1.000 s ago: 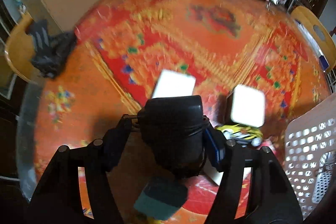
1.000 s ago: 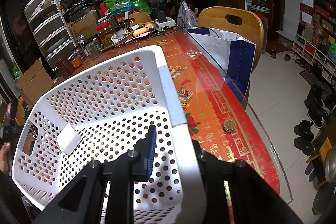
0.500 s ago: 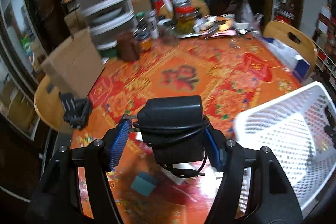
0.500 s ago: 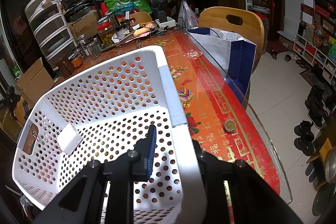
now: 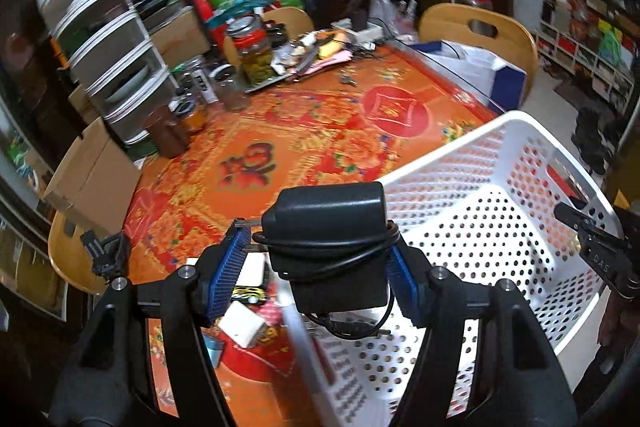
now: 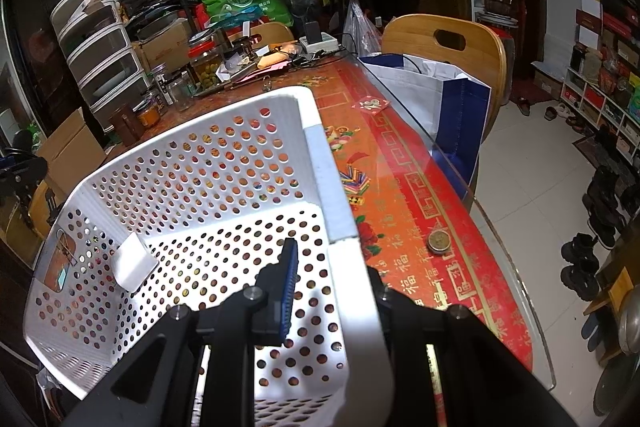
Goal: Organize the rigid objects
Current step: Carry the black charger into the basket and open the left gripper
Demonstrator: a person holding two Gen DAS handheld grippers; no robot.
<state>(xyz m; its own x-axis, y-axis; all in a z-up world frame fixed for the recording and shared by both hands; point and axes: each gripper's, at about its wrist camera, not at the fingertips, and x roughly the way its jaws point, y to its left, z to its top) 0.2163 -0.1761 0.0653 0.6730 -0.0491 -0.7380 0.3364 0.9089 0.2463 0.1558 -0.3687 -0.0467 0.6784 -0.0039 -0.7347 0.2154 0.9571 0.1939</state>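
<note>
My left gripper (image 5: 320, 275) is shut on a black power adapter (image 5: 328, 239) with its cable wound round it, held above the near-left rim of the white perforated basket (image 5: 500, 227). My right gripper (image 6: 332, 267) is shut on the basket's right rim (image 6: 340, 227), one finger inside and one outside the wall. A white block (image 6: 134, 263) lies inside the basket at its left wall. The right gripper also shows in the left wrist view (image 5: 592, 251) at the basket's far right.
On the red patterned table (image 5: 280, 147), below the left gripper, lie a white box (image 5: 242, 321), a yellow toy car (image 5: 248, 293) and a teal item (image 5: 212, 347). Jars, drawers and clutter stand at the back. A coin-like disc (image 6: 438, 241) lies near the glass edge; chairs stand around.
My left gripper has lifted the adapter off the table and swung right, from above the small objects to over the basket's rim. The right gripper and basket have stayed put.
</note>
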